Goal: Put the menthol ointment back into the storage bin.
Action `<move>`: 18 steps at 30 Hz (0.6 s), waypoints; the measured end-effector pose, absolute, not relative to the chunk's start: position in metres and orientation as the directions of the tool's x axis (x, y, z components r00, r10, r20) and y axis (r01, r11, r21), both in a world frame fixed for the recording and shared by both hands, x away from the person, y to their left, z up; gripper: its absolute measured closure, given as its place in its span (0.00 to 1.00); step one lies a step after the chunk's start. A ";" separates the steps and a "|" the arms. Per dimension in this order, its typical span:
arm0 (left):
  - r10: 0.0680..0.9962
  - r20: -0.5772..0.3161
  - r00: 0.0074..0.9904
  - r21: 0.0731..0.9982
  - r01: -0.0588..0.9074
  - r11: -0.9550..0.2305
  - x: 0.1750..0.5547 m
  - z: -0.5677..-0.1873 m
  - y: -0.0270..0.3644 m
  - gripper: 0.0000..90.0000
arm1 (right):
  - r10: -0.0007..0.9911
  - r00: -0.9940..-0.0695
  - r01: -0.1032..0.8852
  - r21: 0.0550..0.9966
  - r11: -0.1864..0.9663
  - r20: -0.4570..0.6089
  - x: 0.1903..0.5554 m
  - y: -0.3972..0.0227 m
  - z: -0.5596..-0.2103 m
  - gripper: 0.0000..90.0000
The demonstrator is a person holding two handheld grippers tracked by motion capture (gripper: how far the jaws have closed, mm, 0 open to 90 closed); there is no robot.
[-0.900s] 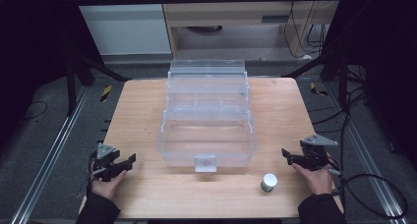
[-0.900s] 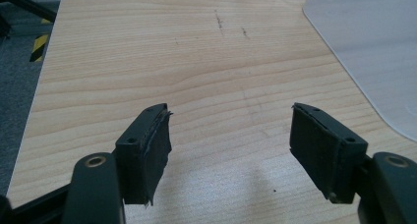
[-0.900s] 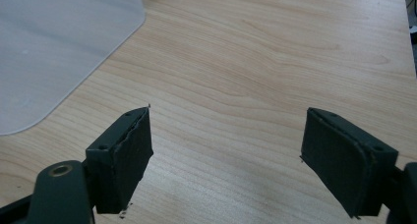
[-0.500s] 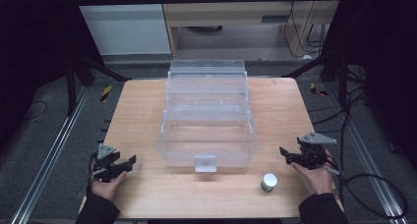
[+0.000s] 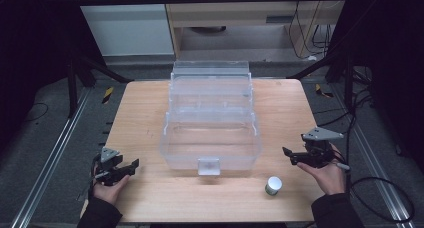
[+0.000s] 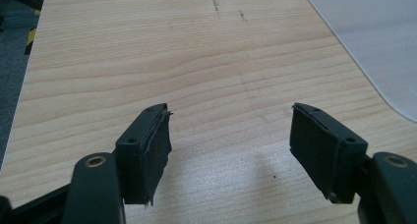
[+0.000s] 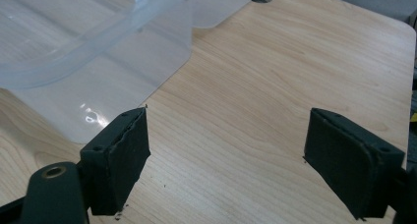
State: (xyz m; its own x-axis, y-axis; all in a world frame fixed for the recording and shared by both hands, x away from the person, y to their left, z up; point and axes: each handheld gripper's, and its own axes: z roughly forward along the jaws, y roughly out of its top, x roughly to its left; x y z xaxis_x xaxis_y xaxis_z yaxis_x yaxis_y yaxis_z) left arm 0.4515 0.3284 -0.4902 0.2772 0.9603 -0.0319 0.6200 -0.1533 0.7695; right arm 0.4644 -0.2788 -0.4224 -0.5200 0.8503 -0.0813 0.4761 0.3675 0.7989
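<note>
The right gripper (image 5: 296, 157) sits at the near right of the table (image 5: 145, 113), held in the person's right hand (image 5: 327, 174), with its jaws spread wide and nothing between them. In the right gripper view its two black pads (image 7: 118, 157) stand well apart over bare wood, just above the tabletop, and the clear wall of the plastic container (image 7: 98, 52) rises beyond the left-hand pad. From the high view the gripper points left toward that container, near its right wall but apart from it.

The left gripper (image 5: 127, 169) lies at the near left corner, carried by the left hand (image 5: 107, 190), and it too is released: in the left gripper view its pads (image 6: 147, 150) are parted over plain wood grain, gripping nothing, with a corner of the clear plastic showing at the far right of that view. It points right, toward the container, and stays clear of it.

The clear plastic container (image 5: 212, 138) stands in the middle of the table, open on top, with stepped tiers rising toward the far side and a small latch (image 5: 208, 165) on its near wall.

A small white cylinder (image 5: 273, 185) stands upright on the wood near the front edge, just right of the container's near right corner and between it and the right hand, touching neither.
</note>
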 end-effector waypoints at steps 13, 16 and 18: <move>0.960 -0.033 0.280 0.769 0.620 -0.155 0.452 -0.491 0.328 0.34 | 0.761 -0.633 0.461 0.721 0.517 -0.140 0.465 -0.260 -0.398 0.16; 0.959 -0.033 0.280 0.769 0.620 -0.155 0.452 -0.491 0.328 0.34 | 0.739 -0.656 0.448 0.710 0.544 -0.152 0.466 -0.256 -0.392 0.15; 0.959 -0.030 0.283 0.767 0.622 -0.159 0.452 -0.491 0.328 0.34 | 0.726 -0.670 0.451 0.694 0.562 -0.153 0.466 -0.253 -0.388 0.15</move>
